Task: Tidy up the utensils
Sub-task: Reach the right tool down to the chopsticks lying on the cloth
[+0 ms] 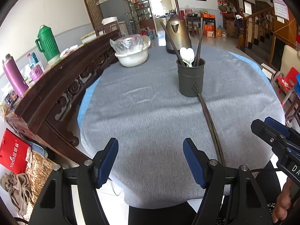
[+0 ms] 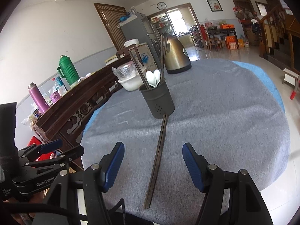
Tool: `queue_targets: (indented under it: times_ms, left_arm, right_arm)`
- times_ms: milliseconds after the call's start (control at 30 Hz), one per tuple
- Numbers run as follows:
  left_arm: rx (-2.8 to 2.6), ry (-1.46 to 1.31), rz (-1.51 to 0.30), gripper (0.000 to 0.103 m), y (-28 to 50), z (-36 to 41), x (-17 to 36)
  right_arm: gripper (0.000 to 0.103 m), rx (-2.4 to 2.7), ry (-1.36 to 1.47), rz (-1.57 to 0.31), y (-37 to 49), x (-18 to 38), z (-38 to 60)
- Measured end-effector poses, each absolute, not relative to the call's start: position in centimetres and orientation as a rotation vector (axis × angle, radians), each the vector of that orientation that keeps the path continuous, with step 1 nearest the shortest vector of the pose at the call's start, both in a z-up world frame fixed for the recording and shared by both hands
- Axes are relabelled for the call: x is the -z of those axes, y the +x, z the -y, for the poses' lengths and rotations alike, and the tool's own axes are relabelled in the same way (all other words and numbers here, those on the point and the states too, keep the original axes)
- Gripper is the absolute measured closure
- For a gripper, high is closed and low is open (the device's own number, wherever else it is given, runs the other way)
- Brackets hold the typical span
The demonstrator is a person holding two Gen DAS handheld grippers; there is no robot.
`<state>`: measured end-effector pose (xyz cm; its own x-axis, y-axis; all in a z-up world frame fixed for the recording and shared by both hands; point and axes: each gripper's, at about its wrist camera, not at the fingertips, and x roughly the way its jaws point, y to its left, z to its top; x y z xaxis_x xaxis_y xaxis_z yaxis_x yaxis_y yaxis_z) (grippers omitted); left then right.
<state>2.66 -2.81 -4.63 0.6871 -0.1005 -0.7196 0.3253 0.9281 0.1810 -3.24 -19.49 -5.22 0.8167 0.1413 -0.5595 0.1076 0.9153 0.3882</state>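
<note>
A pair of dark chopsticks [image 2: 157,159] lies on the grey tablecloth [image 2: 225,112], its far end touching the utensil holder [image 2: 159,101]. The right gripper [image 2: 152,161] hangs above it, jaws apart and empty.

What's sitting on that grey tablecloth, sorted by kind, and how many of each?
Utensil holder: 1
White spoons in the holder: 2
Loose chopsticks on the cloth: 1 pair
Kettle: 1
White basin: 1
Chopsticks inside the holder: several, too overlapped to count
Total: 6 countable items
</note>
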Motion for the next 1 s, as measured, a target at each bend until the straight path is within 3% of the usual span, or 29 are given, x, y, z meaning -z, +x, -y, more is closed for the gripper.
queue_targets:
  times_ms: [267, 367, 433, 867, 1000]
  left_arm:
    - [0.257, 0.258, -0.893, 0.031, 3.4, 2.3, 7.5]
    - [0.261, 0.258, -0.897, 0.031, 3.2, 2.2, 7.7]
    - [0.259, 0.259, -0.900, 0.031, 3.2, 2.0, 7.7]
    - [0.254, 0.230, -0.944, 0.031, 3.8, 1.1, 8.8]
    - [0.253, 0.225, -0.941, 0.031, 3.7, 1.0, 9.0]
  right_arm:
    - [0.040, -0.018, 0.458, -0.687, -2.3, 7.4, 19.5]
    - [0.050, -0.025, 0.463, -0.714, -1.9, 8.1, 19.4]
    - [0.063, -0.026, 0.464, -0.731, -1.7, 8.5, 19.2]
    - [0.064, 0.001, 0.482, -0.831, -0.5, 10.9, 19.4]
    - [0.072, 0.003, 0.473, -0.832, -0.5, 11.1, 19.6]
